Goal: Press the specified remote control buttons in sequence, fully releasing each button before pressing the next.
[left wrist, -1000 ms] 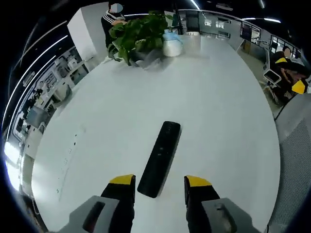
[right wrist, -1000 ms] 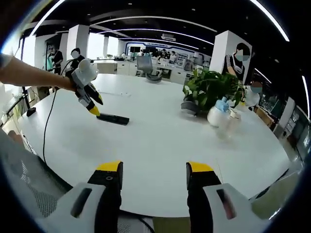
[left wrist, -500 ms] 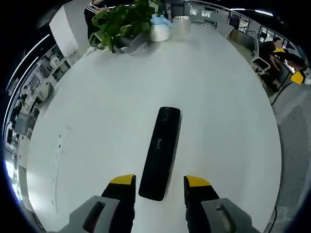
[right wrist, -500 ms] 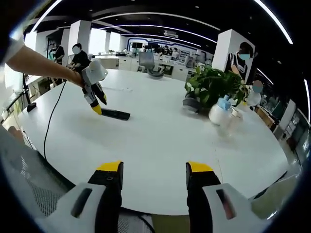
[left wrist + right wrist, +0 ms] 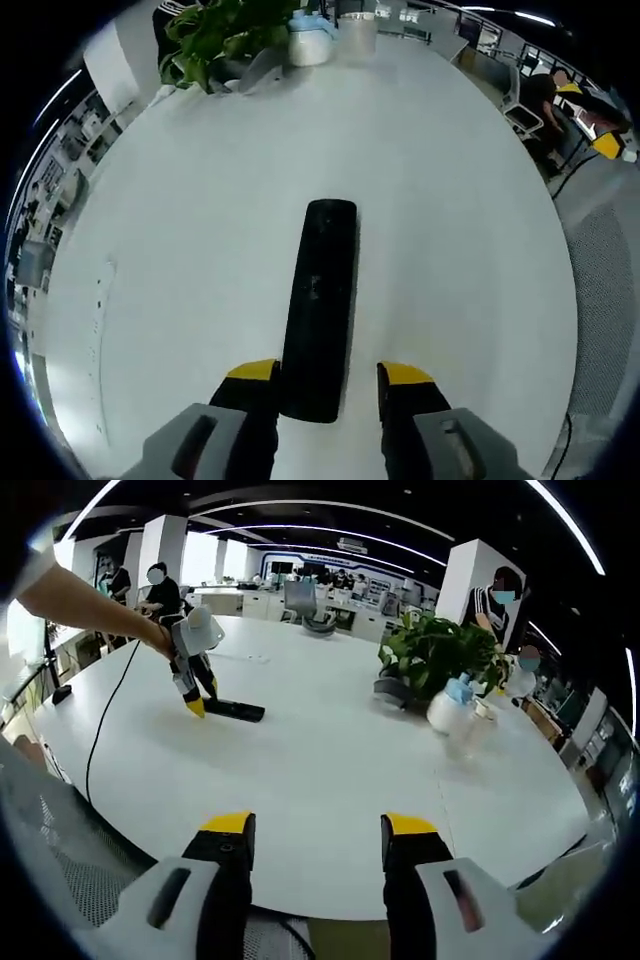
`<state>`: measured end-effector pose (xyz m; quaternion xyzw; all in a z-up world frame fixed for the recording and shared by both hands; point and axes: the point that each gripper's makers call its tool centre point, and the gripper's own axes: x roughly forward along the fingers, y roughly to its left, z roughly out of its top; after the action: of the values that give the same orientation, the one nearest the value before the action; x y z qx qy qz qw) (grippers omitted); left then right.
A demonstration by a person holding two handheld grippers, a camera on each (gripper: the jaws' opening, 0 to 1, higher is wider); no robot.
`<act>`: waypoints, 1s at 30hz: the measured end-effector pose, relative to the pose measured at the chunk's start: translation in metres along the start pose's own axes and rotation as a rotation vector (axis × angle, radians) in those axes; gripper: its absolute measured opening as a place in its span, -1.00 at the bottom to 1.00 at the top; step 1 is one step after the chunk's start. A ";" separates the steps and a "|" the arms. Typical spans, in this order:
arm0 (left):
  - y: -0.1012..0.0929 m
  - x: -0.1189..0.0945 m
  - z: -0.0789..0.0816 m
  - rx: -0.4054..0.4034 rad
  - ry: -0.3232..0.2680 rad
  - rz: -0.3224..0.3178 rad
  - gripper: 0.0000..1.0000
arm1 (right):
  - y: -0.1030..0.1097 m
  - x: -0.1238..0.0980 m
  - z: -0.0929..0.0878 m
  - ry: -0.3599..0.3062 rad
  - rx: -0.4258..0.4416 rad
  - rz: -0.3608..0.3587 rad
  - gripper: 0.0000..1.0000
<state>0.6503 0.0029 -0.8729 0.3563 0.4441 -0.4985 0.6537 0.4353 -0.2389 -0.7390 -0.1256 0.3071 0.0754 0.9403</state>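
Left gripper over the remote control, right gripper standing off.

On the white table (image 5: 180, 200), the left gripper (image 5: 328, 372) hangs with jaws apart and empty astride the near end of the remote control (image 5: 320, 305), probably lining up a tip for a press. Rightward, the potted plant (image 5: 435, 655) and spray bottle (image 5: 447, 708) stand well apart, and the right gripper (image 5: 315, 825) waits open and empty at the table's near edge, leaving the remote in plain sight.
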 end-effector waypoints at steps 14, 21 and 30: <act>-0.003 0.002 0.002 0.056 0.052 -0.027 -0.51 | 0.000 0.001 -0.002 0.010 -0.010 -0.002 0.02; -0.003 0.001 0.000 0.038 0.038 -0.017 -0.52 | 0.000 0.001 -0.002 0.013 -0.011 0.002 -0.01; -0.004 0.001 0.001 0.010 -0.006 -0.012 -0.53 | -0.001 0.000 -0.001 0.004 -0.009 -0.004 -0.02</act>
<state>0.6467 0.0006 -0.8740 0.3554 0.4417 -0.5056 0.6504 0.4352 -0.2400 -0.7396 -0.1308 0.3084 0.0750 0.9392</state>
